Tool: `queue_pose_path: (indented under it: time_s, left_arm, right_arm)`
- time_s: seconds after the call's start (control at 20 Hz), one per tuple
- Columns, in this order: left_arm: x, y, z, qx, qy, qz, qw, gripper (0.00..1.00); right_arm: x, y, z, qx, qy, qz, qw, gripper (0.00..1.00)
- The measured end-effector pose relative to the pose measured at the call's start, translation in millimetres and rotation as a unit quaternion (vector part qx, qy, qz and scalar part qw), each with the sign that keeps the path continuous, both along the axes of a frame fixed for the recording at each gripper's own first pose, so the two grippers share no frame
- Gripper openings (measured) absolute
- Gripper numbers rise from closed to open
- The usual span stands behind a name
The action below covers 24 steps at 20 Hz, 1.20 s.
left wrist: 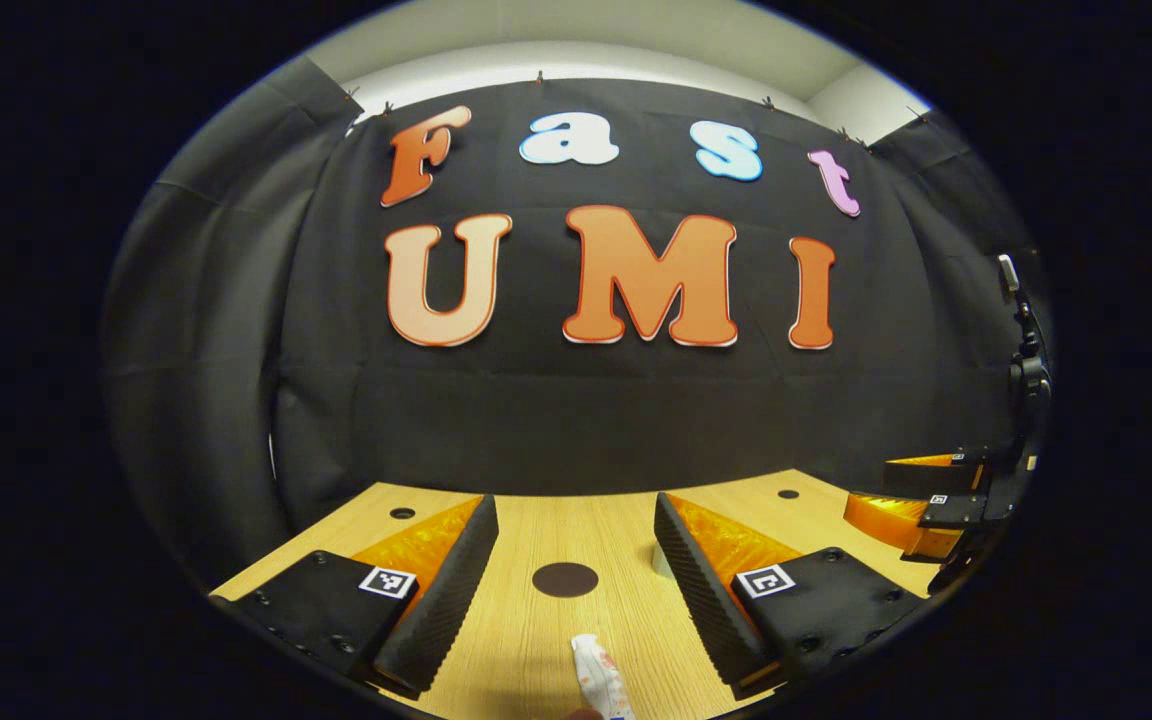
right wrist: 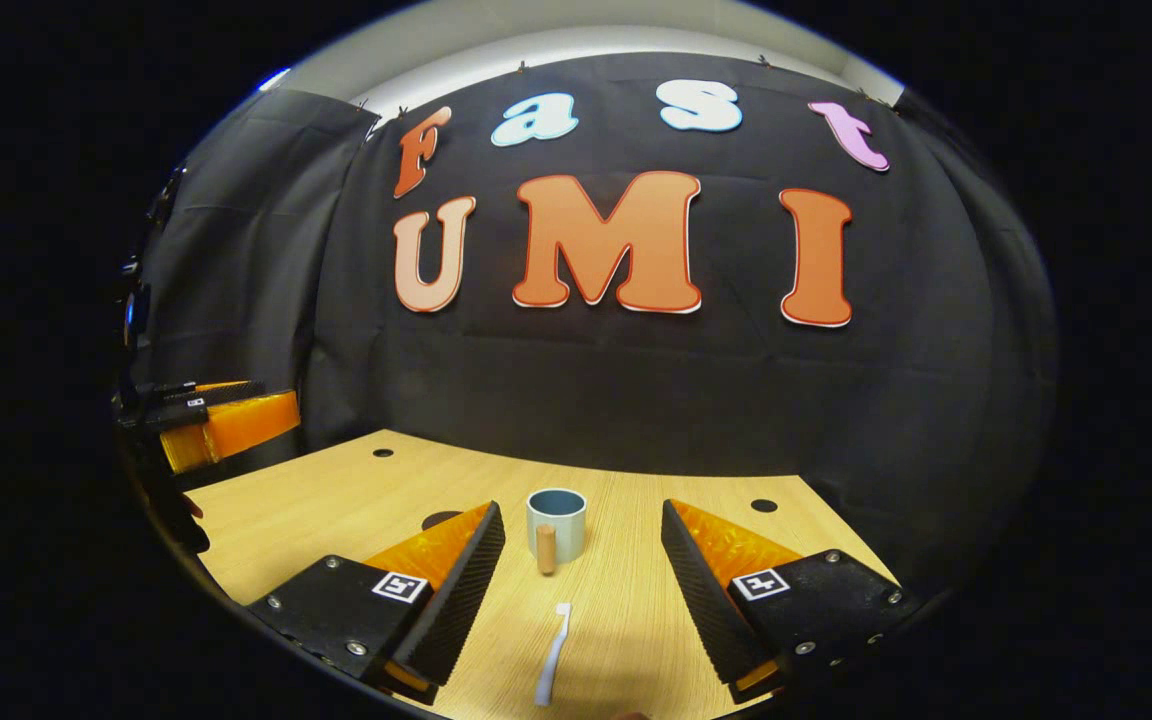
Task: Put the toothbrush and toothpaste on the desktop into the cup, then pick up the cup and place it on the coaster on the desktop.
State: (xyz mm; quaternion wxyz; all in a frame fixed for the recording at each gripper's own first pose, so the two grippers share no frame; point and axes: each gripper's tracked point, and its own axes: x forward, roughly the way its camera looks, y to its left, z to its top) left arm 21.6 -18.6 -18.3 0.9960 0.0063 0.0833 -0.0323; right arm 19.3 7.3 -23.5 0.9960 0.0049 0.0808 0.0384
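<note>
In the left gripper view my left gripper (left wrist: 574, 505) hangs open over the wooden desktop (left wrist: 536, 640). The round dark coaster (left wrist: 565, 579) lies between its fingers, with the toothpaste tube (left wrist: 599, 680) nearer to me. A pale sliver of the cup (left wrist: 662, 566) peeks from behind one finger. My right gripper (right wrist: 581, 510) is open too. In its view the grey-blue cup (right wrist: 556, 520) with a wooden handle stands upright just ahead, and the white toothbrush (right wrist: 553, 640) lies flat between the fingers. An edge of the coaster (right wrist: 441, 519) shows left of the cup.
Black cloth walls close off the back and sides of the desktop (right wrist: 336, 500). Small round holes (right wrist: 763, 505) mark the wood near its far edge. Each gripper appears in the other's view, the right one (left wrist: 926, 510) at the right, the left one (right wrist: 226, 425) at the left.
</note>
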Motion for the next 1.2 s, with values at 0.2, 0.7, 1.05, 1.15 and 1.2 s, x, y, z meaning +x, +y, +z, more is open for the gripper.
queue_pose_path:
  time_s: [0.2, 0.7, 1.05, 1.15, 1.2]
  left_arm:
    - [13.3, -8.4, -30.3, 0.019, 0.075, -0.021, 0.997, 1.00]
    - [20.5, -14.3, -91.3, 0.014, 0.211, -0.046, 0.976, 1.00]
    - [7.6, -20.2, -158.3, 0.009, 0.343, -0.070, 0.937, 1.00]
    - [6.4, -18.9, -167.7, 0.011, 0.365, -0.067, 0.929, 1.00]
    - [5.6, -18.8, -169.6, 0.009, 0.377, -0.065, 0.924, 1.00]
  right_arm:
    - [10.6, 1.6, -14.8, 0.007, 0.068, 0.011, 0.998, 0.94]
    - [26.6, 22.8, -61.9, -0.020, 0.185, 0.036, 0.982, 0.92]
    - [23.1, 30.0, -111.2, -0.036, 0.278, 0.055, 0.958, 0.84]
    - [21.5, 28.3, -123.3, -0.044, 0.300, 0.059, 0.951, 0.82]
    - [21.5, 28.5, -124.3, -0.045, 0.308, 0.060, 0.948, 0.81]
